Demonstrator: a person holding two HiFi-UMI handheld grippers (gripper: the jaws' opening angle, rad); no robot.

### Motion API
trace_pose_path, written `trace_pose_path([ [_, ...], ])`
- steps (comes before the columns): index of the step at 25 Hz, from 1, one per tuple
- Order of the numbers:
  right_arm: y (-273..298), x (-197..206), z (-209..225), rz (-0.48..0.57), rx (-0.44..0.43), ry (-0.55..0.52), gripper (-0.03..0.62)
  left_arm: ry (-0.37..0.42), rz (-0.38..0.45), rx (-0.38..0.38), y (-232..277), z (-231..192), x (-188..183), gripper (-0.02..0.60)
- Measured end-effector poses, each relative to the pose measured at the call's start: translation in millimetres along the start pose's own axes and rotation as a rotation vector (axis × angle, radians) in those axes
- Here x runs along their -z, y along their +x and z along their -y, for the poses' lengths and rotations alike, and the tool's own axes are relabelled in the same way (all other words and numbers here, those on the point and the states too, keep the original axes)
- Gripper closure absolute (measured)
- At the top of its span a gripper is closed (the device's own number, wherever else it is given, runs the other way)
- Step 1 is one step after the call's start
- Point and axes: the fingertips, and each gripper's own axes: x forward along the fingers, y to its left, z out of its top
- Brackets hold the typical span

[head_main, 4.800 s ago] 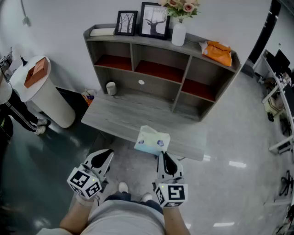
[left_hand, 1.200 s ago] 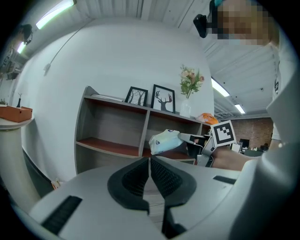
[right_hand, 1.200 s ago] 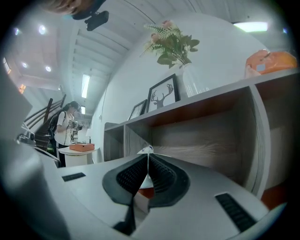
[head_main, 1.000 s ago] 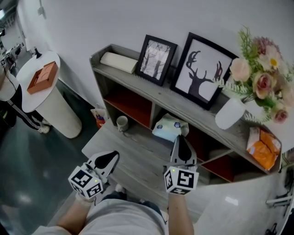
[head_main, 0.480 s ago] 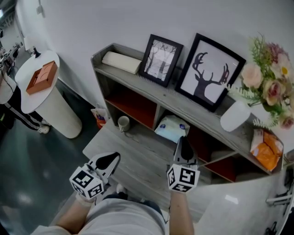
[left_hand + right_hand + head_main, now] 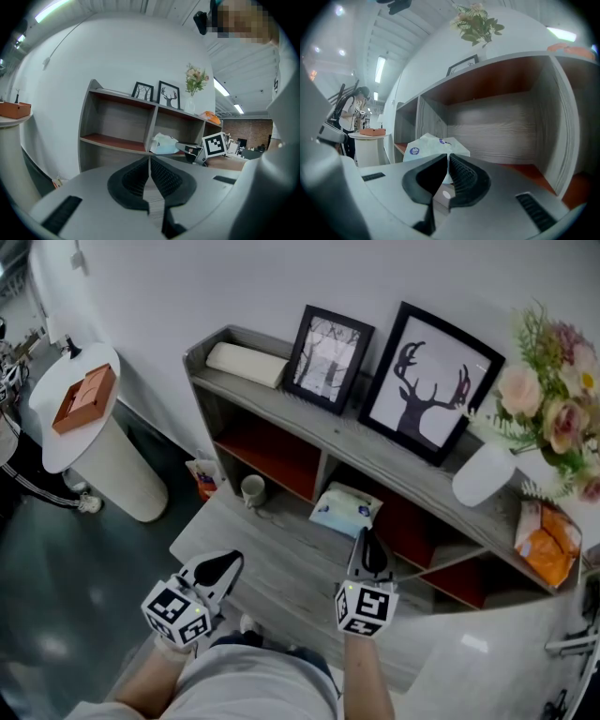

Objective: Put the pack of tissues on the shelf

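Head view, from the left: one white round stand bears one brown box. Next comes the left gripper, which hangs over the grey desk with its jaws pressed together on nothing, as the left gripper view confirms. Behind the desk stands one shelf. On its top board are one pale roll, two picture frames, a small frame and a bigger stag frame, one white vase of flowers and one orange bag at the far right. One cup sits low beside the left bay. The single pack of tissues lies on the red board of the middle bay, near its front edge. The right gripper is just in front of it. In the right gripper view its jaws are closed to a thin slit, and the pack's near edge appears to run into that slit, so it looks pinched by the wrapper. The pack should be light, soft and easily squashed, and its plastic skin is probably slick. A grip on a loose corner lets it droop and swing. A firmer hold would be across the narrow body, lightly squeezed.
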Motion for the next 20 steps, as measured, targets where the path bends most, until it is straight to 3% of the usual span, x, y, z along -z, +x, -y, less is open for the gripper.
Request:
trace_pose_path([
  [6,8.1,-1.4,14.6,-0.013,0.065,-0.031,0.569,0.003,-0.006,0.0,1.0,-0.7,2.8,0.554],
  [17,-10.4,8.8,55.9,-0.024,0.283,-0.019,0.569,0.003,-0.01,0.009,8.0,-4.1,3.7,0.554],
  [20,-9.6,11.7,51.1,-0.035,0.282,-0.015,0.569,0.0,-0.009,0.011,10.1,-5.5,2.6,0.554],
])
